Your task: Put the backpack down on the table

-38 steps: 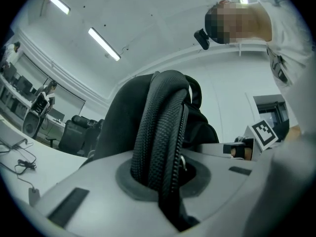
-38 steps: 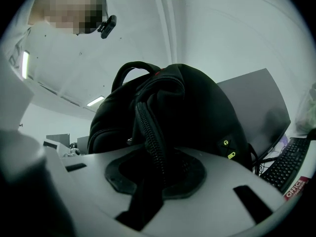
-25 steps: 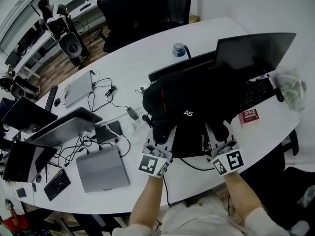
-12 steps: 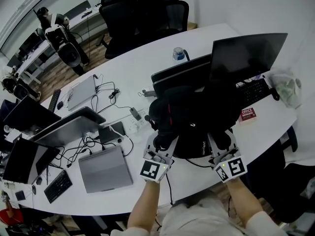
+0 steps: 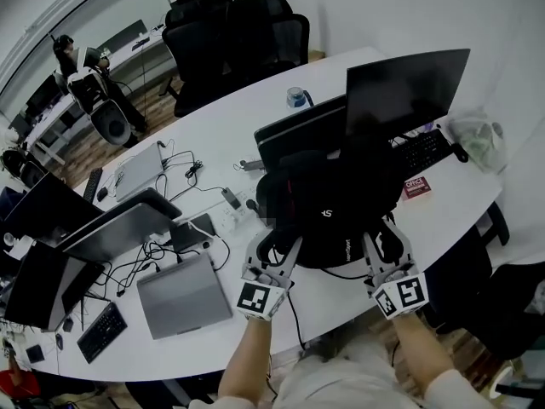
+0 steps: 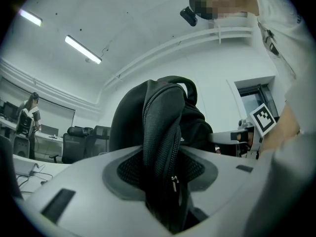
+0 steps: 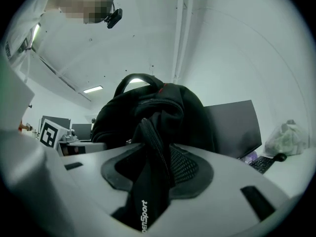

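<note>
The black backpack (image 5: 332, 203) stands on the white table (image 5: 332, 313) in front of me, its red trim toward the left. My left gripper (image 5: 277, 245) is at its near left edge and my right gripper (image 5: 385, 239) at its near right edge. Both sets of jaws are opening. In the left gripper view a zipped fold of the backpack (image 6: 160, 117) lies loosely between the wide jaws of the left gripper (image 6: 163, 181). In the right gripper view a strap of the backpack (image 7: 148, 107) printed "Sport" hangs between the spread jaws of the right gripper (image 7: 158, 177).
An open black laptop (image 5: 400, 92) and a keyboard (image 5: 421, 152) stand right behind the backpack. A red and white box (image 5: 415, 186) and a plastic bag (image 5: 477, 135) lie to the right. Grey laptops (image 5: 183, 292) and cables cover the left. Black chairs (image 5: 238, 32) stand beyond.
The backpack has settled on the table and both grippers have drawn back toward me along it. Both pairs of jaws have spread wider around the fabric.
</note>
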A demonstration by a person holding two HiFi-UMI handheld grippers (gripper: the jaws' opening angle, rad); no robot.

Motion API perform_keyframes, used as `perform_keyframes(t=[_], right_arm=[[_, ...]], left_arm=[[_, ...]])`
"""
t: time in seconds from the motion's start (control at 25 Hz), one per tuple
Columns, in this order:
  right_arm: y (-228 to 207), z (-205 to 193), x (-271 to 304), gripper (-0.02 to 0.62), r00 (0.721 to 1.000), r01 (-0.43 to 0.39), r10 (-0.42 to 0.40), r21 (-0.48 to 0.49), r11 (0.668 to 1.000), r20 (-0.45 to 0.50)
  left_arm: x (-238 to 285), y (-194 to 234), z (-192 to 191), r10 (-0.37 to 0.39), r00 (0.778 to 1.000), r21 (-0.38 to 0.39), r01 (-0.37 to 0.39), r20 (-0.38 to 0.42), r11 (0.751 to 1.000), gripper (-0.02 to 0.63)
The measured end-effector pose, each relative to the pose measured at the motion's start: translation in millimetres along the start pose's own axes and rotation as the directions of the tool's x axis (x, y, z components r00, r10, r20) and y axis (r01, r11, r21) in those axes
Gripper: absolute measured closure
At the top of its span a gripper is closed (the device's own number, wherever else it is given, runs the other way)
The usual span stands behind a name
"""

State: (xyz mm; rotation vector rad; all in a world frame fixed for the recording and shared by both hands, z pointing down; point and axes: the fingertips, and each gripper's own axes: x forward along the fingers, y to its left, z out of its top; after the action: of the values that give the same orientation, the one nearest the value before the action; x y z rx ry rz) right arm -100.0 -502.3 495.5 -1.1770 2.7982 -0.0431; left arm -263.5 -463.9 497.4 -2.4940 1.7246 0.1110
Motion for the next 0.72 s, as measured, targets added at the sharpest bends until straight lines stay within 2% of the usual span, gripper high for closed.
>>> perform_keyframes(t=[0.24, 0.44, 0.56, 0.72], right_arm=[[1.4, 0.7, -42.6, 0.451, 1.0, 0.012, -0.013, -0.014, 1.0, -0.015], [-1.1, -0.6, -77.6, 0.457, 1.0, 0.014, -0.014, -0.006, 1.0, -0.026], [-1.0, 3.2, -100.2, 0.483, 1.0, 0.017, -0.017, 0.0, 1.0, -0.016], [-1.0, 15.7, -133.8, 0.52, 1.0, 0.006, -0.006, 0.004, 1.0, 0.009]], left_arm=[[-28.7, -10.0, 5.5, 0.017, 1.0, -0.016, -0.017, 0.0, 1.0, 0.434], [-55.7, -10.3, 18.0, 0.091, 0.995, -0.053, -0.089, 0.04, 0.995, 0.433], [-71.9, -16.0, 20.4, 0.133, 0.99, -0.059, -0.13, 0.045, 0.99, 0.439], [-97.3, -35.6, 24.0, 0.212, 0.977, -0.049, -0.21, 0.031, 0.976, 0.552]])
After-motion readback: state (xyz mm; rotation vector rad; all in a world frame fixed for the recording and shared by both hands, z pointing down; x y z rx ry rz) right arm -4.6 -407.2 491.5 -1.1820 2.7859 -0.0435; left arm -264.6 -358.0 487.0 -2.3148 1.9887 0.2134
